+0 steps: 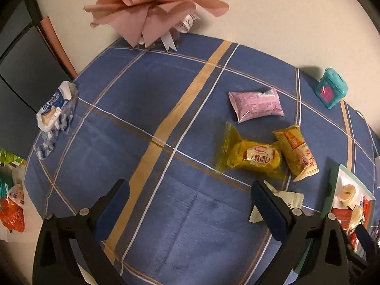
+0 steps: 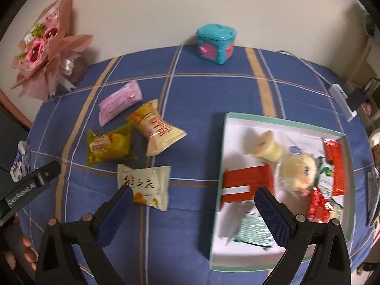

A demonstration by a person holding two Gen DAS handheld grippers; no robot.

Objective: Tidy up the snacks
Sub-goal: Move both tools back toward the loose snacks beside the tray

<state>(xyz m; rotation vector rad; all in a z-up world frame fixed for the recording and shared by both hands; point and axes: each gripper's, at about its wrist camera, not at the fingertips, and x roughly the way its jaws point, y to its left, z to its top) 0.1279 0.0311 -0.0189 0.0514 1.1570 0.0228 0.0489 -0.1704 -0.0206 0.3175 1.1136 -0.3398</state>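
Loose snacks lie on the blue checked tablecloth: a pink packet (image 1: 256,105) (image 2: 120,102), a yellow bread packet (image 1: 251,158) (image 2: 109,146), an orange-and-cream packet (image 1: 298,152) (image 2: 155,128) and a white packet (image 2: 144,186) (image 1: 288,200). A white box with a green rim (image 2: 285,120) (image 1: 332,187) on the right holds several snacks. My left gripper (image 1: 190,192) hovers open over bare cloth, left of the snacks. My right gripper (image 2: 193,198) is open, between the white packet and the box. Both hold nothing.
A pink paper bouquet (image 1: 152,7) (image 2: 45,52) stands at the table's back. A teal box (image 1: 331,90) (image 2: 216,44) sits near the wall. A torn blue-and-white wrapper (image 1: 55,111) lies at the left edge. A white adapter with cable (image 2: 342,99) rests far right.
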